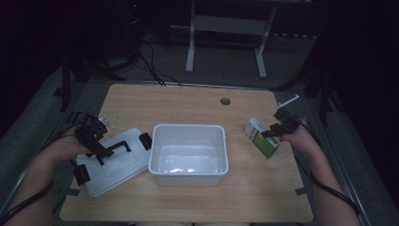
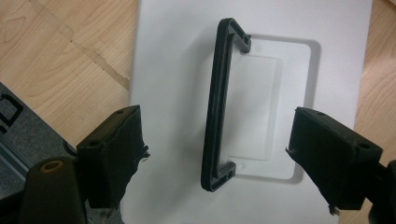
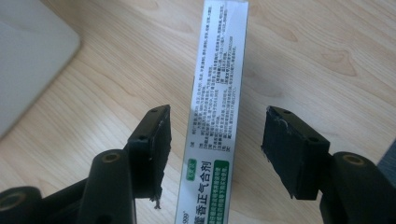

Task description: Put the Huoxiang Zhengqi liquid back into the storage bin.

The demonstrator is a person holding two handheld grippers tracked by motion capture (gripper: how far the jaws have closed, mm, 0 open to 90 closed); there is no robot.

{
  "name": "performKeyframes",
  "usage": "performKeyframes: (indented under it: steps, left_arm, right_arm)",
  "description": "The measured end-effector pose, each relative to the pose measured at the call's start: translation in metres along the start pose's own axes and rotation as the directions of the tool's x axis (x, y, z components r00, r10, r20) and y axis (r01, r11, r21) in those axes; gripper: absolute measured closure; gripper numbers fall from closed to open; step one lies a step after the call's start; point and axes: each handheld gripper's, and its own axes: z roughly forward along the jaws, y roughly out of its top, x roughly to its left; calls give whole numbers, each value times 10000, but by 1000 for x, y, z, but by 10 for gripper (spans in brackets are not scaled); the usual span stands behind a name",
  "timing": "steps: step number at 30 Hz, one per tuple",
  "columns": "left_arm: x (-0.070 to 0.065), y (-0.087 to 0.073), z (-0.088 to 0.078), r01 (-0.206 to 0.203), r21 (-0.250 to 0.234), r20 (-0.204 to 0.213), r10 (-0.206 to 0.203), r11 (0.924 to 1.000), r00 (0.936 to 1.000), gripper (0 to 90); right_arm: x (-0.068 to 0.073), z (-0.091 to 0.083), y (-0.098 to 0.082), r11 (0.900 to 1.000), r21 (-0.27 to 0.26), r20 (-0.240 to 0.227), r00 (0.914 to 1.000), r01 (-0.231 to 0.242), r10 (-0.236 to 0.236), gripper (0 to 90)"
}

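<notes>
Lid (image 1: 110, 162) already set off beside empty bin (image 1: 188, 148). Box (image 1: 261, 136) still on table (image 1: 188, 101), straddled by right gripper (image 3: 215, 140), jaws apart, unclamped. Left gripper (image 2: 217, 154) held apart over lid handle (image 2: 217, 107).

High view is dim, my surroundings nearly black; bin (image 1: 188, 153) shows glare. Both gripper views bright and sharp, jaws slightly soft up close.

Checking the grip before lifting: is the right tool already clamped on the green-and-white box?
No: the right tool straddles the box, with gaps visible between both pads and its sides.
</notes>
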Motion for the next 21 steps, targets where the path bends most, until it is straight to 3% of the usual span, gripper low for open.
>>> performKeyframes:
  steps: [6,13,17,21]
  left_arm:
    - [0,-1,2,7,33,83,-7,10000,10000,179]
    - [-1,-1,3,-141,-60,-11,141,9999,9999,180]
    - [0,-1,1,-91,-159,2,91,9998,10000,179]
    - [-1,0,3,-171,-55,44,171,9998,9998,179]
  right_arm:
    - [5,9,12,9931,1096,85,9990,423,-434,424]
    - [5,19,21,9781,2008,208,9980,539,-592,449]
    - [6,23,24,9699,2351,122,9976,631,-678,544]
    - [7,28,28,9576,2829,201,9978,546,-628,571]
